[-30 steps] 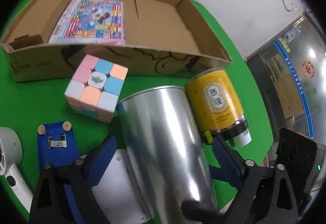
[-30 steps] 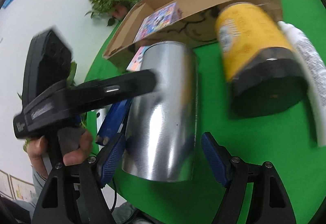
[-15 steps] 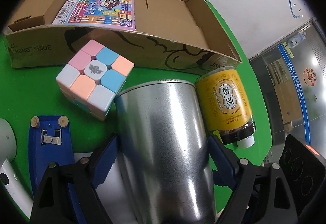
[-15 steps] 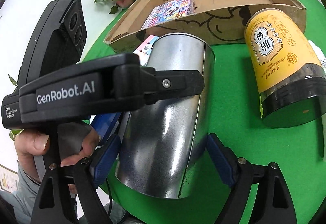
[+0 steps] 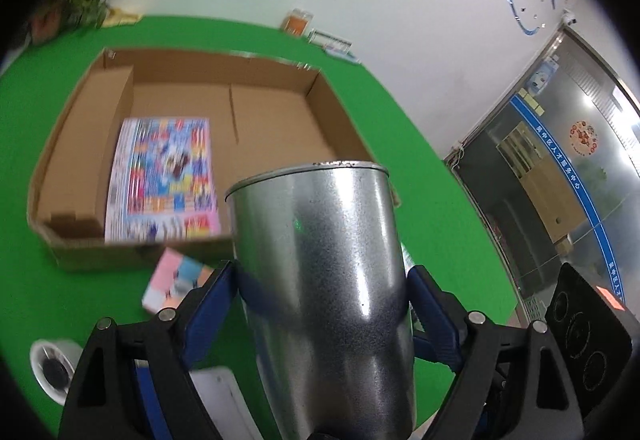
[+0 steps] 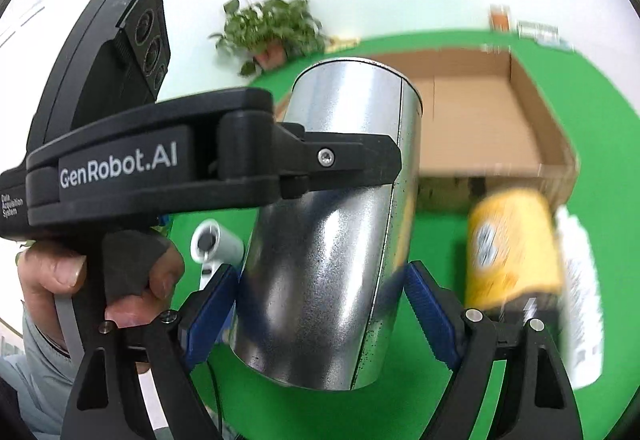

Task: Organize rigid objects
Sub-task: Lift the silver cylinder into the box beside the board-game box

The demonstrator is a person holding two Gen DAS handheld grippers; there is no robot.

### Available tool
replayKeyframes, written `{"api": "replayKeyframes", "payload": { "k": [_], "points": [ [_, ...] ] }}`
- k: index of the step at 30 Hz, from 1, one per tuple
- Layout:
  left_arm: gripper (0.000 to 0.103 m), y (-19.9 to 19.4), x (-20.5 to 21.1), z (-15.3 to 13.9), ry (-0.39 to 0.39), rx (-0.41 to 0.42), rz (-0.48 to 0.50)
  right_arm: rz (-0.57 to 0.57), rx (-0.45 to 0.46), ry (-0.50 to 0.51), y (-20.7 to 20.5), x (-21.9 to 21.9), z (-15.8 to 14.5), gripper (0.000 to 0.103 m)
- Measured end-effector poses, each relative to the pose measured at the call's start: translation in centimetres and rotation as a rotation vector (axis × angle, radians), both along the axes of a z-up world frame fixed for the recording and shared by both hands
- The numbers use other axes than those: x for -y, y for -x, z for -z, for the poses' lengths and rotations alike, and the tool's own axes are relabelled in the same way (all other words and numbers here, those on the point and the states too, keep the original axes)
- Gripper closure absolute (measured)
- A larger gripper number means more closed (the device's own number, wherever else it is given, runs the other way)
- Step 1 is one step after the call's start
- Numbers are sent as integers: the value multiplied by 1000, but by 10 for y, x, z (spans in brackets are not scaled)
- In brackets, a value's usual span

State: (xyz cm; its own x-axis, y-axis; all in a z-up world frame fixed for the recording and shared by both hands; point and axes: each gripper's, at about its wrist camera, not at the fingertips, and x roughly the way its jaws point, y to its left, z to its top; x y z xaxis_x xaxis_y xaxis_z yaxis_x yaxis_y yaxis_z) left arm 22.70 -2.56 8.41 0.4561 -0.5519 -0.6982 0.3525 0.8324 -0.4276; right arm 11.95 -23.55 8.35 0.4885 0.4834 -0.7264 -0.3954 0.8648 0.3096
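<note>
The green desk (image 5: pixel 60 300) carries an open cardboard box (image 5: pixel 276 111) with a colourful booklet (image 5: pixel 164 175) flat inside. Nearer, a big metal can (image 5: pixel 324 280) sits tilted in the air before the box, clamped at its sides by both the left gripper (image 5: pixel 320 304) and the right gripper (image 6: pixel 320 300), jaws spread wide on it. It looks stiff, probably light, and slick; grip mid-body, squarely.
</note>
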Motion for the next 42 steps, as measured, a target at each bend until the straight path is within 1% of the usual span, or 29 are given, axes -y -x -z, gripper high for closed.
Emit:
{"api": "replayKeyframes", "payload": {
  "k": [2,5,8,11,14,16,19,24,28,32,36,42],
  "points": [
    [17,-11,9,-17,0,27,7,6,41,9,-7,4,-19,20],
    [17,-31,11,-44,-15,75,14,2,77,20,-25,3,-43,20],
    [17,-51,11,-75,-33,114,20,-10,95,33,-52,0,-71,20],
    [17,-74,10,-100,-49,131,8,-22,108,27,-82,-6,-96,20],
    [18,-103,11,-110,-57,106,0,-25,99,22,-111,-6,-108,20],
    [18,-112,11,-107,-62,94,0,-28,76,13,-127,-5,-110,20],
    [18,-128,9,-96,-57,55,5,-32,50,28,-145,-6,-102,20],
    [18,-151,7,-60,-33,-37,14,-24,-24,48,-169,-9,-78,20],
    [18,-168,8,-34,-26,-86,24,-15,-81,63,-189,-7,-54,20],
    [18,-184,11,1,-12,-155,38,-5,-140,80,-200,-15,-35,20],
    [18,-202,10,43,19,-248,36,-3,-210,104,-213,-18,0,20],
    [18,-215,19,89,16,-346,56,1,-326,146,-230,-17,50,20]
  ]
}}
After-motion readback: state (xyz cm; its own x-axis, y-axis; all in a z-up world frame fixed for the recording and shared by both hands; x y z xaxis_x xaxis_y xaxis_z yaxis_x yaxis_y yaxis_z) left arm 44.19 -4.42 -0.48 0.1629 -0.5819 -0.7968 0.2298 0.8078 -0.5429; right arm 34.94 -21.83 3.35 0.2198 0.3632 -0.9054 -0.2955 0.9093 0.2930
